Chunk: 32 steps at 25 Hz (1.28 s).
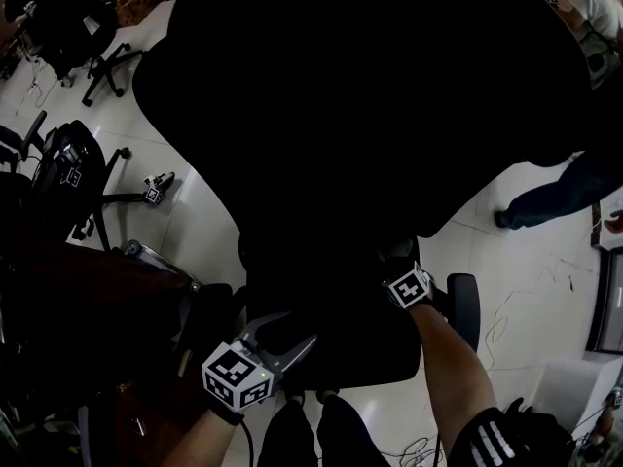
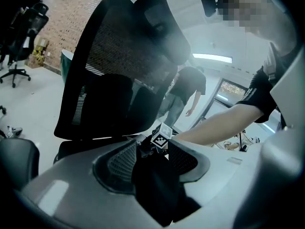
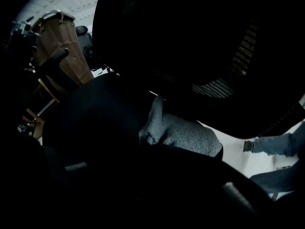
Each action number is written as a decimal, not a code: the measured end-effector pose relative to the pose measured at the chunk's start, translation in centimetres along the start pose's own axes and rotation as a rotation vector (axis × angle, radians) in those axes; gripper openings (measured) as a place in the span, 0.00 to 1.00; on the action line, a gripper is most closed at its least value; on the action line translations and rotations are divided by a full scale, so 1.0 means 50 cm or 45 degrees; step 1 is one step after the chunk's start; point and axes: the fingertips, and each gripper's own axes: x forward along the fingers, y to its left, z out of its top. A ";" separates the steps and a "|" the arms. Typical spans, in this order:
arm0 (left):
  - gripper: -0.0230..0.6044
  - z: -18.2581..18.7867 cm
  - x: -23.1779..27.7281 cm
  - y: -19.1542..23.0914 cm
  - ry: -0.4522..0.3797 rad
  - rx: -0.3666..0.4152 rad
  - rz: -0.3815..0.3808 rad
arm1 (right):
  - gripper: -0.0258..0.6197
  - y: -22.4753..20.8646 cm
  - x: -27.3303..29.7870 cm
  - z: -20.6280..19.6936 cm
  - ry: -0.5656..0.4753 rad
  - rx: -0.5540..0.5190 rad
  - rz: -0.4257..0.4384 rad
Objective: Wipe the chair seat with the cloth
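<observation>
Wiping looks under way: the right tongs [image 3: 150,144] are clenched on the grey cloth [image 3: 183,133], which lies pressed on the seat [image 1: 370,350] toward the seat's back. The left tongs [image 1: 284,341] stand spread at the seat's front edge, a dark shape between them. The next move probably calls for dragging the cloth forward across the seat under steady pressure.

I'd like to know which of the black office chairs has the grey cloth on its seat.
The big chair filling the head view, with the grey cloth at the right gripper; the top-left chair and mid-left chair stand well away.
</observation>
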 end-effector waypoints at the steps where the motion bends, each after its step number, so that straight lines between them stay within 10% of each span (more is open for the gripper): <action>1: 0.40 0.001 0.000 -0.003 0.000 0.002 -0.002 | 0.08 -0.009 -0.006 -0.004 0.006 0.008 -0.012; 6: 0.40 -0.005 -0.026 -0.003 -0.005 0.002 0.017 | 0.08 0.064 -0.028 0.095 -0.142 0.074 0.082; 12: 0.40 -0.006 -0.106 0.020 -0.042 -0.023 0.100 | 0.08 0.368 -0.039 0.319 -0.355 -0.135 0.356; 19: 0.40 -0.037 -0.169 0.048 -0.059 -0.043 0.173 | 0.08 0.606 0.053 0.336 -0.239 -0.329 0.507; 32: 0.40 -0.048 -0.141 0.027 -0.028 -0.013 0.101 | 0.08 0.336 0.049 0.039 0.030 -0.212 0.250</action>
